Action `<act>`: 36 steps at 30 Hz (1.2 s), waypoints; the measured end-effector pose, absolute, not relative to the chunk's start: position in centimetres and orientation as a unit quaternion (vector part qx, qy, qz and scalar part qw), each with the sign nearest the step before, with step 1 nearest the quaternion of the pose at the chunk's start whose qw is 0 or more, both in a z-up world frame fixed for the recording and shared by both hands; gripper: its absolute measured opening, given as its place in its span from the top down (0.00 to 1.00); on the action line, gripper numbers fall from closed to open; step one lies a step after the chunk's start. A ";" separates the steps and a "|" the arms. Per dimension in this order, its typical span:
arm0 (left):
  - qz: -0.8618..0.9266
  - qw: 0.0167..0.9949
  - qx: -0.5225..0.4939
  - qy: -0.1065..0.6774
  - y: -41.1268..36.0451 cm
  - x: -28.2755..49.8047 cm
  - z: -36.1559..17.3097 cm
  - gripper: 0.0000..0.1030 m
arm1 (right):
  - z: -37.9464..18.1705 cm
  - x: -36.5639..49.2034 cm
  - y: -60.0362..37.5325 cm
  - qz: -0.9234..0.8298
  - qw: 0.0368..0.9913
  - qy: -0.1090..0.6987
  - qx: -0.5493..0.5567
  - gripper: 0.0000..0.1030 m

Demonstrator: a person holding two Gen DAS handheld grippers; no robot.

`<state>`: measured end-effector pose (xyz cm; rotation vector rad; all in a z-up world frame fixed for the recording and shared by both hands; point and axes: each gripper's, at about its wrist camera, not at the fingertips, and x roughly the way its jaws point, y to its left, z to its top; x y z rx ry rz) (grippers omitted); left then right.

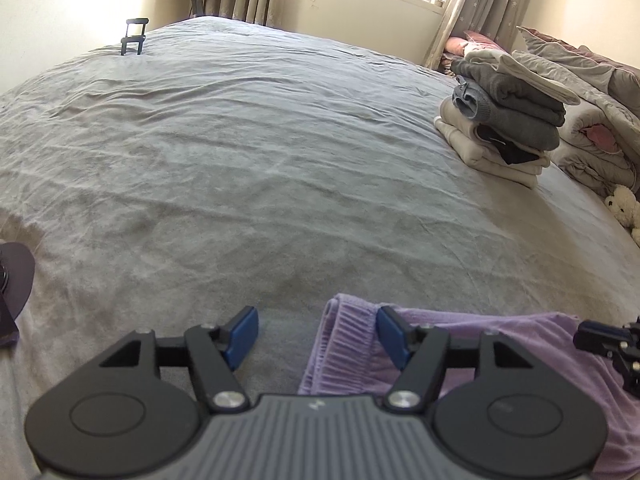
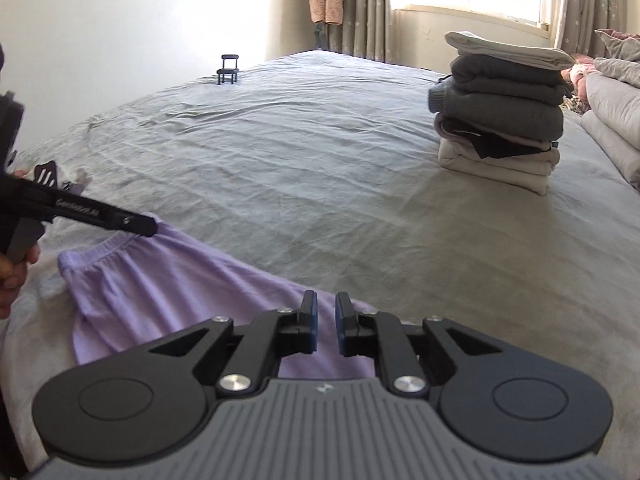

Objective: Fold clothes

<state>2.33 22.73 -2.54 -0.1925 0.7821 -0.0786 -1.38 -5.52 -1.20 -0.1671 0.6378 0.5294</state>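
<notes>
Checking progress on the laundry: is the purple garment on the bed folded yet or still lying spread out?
Spread out, at most partly folded. The purple garment lies flat across the bed, its elastic waistband visible, unlike the folded stack.

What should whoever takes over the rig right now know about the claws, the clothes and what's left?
Left claw: open, empty, over the waistband end of the purple garment; its right finger is above the elastic.
Right claw: nearly closed with a small gap, nothing gripped, over the garment's other end.
Garment: lying on the bed at the near edge, not yet in a neat fold.
Done: a stack of folded clothes stands on the far right of the bed.
Left: grip the purple garment, fold it, probably add it to the stack.
</notes>
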 end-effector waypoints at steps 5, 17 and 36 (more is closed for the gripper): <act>-0.025 0.928 -0.095 0.360 23.9 1.0 -1.3 0.33 | -1.4 -5.4 -2.9 0.313 0.897 0.296 -0.097 0.84; -0.028 0.930 -0.028 0.366 21.7 0.9 -1.7 0.32 | -4.0 -6.8 0.6 0.312 0.889 0.301 -0.150 0.67; -0.022 0.930 -0.039 0.365 22.2 0.9 -1.6 0.32 | -2.6 -9.1 1.1 0.288 0.911 0.272 -0.114 0.98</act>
